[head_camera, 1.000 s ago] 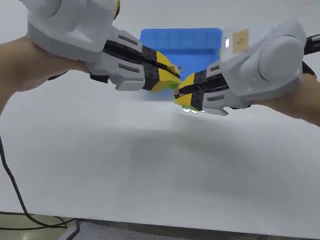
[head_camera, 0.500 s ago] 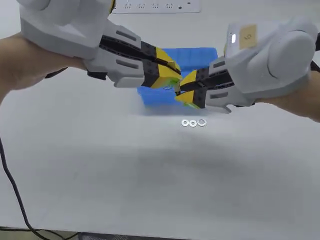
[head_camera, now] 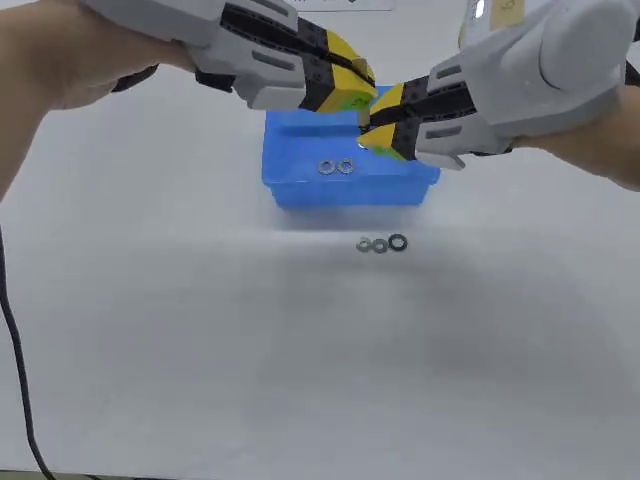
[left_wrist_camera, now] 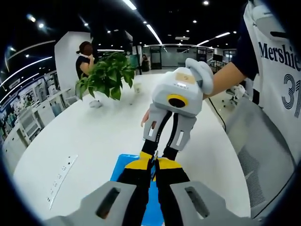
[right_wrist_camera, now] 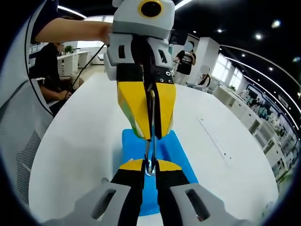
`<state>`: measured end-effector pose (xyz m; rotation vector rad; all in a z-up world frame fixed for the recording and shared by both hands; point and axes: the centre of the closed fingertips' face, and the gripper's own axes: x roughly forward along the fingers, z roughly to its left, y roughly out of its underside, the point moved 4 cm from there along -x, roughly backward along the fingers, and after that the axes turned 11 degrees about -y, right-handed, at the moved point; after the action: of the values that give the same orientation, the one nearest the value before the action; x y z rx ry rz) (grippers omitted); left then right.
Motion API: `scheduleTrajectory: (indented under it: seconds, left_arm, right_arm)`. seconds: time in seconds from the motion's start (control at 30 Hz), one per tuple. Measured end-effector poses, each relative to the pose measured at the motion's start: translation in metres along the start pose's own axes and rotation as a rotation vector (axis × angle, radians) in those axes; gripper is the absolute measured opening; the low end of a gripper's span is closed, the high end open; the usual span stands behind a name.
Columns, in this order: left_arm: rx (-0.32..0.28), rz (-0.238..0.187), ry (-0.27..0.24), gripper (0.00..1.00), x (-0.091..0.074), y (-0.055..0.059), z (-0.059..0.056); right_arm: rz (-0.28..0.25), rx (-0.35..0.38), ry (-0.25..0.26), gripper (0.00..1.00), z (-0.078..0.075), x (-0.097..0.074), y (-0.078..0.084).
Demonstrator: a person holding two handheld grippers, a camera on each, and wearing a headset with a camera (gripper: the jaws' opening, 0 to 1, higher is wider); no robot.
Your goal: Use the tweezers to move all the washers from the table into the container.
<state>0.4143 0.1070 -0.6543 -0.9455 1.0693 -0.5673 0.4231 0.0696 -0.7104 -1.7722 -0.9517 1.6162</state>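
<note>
Above container [head_camera: 345,191], left tool [head_camera: 362,88] and right tool [head_camera: 372,127] pinch tweezers [right_wrist_camera: 151,151].

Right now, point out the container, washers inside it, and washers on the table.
container [head_camera: 320,194], head view, front wall.
washers inside it [head_camera: 326,167], head view, left one.
washers on the table [head_camera: 380,245], head view, middle one.

White table [head_camera: 200,350]: blue container [head_camera: 300,190], seemingly three washers [head_camera: 381,244].

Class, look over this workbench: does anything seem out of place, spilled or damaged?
Nothing is spilled or damaged. Three small metal washers lie in a row on the white table, outside the blue rectangular container, which holds two more washers. The left gripper and right gripper meet above it, shut on thin metal tweezers.
</note>
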Motion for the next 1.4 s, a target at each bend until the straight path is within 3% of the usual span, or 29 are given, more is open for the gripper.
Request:
scheduleTrajectory:
  seconds: [0.1, 0.27, 0.6, 1.07, 1.4]
  left_arm:
    - [-0.007, 0.016, 0.006, 0.07, 0.010, 0.010, 0.004]
    - [-0.032, 0.042, 0.021, 0.07, 0.024, 0.029, 0.008]
    - [-0.073, 0.060, 0.047, 0.07, 0.034, 0.038, 0.008]
    - [-0.077, 0.047, 0.030, 0.07, 0.031, 0.038, 0.010]
    - [-0.028, 0.023, 0.029, 0.07, 0.016, 0.015, 0.003]
  right_arm:
    - [0.007, 0.024, -0.014, 0.10, -0.010, 0.012, 0.016]
    - [0.029, 0.062, -0.042, 0.10, -0.013, 0.025, 0.032]
    - [0.046, 0.088, -0.074, 0.10, -0.009, 0.029, 0.044]
    - [0.053, 0.075, -0.069, 0.11, -0.009, 0.028, 0.042]
    - [0.030, 0.025, -0.047, 0.11, -0.005, 0.011, 0.023]
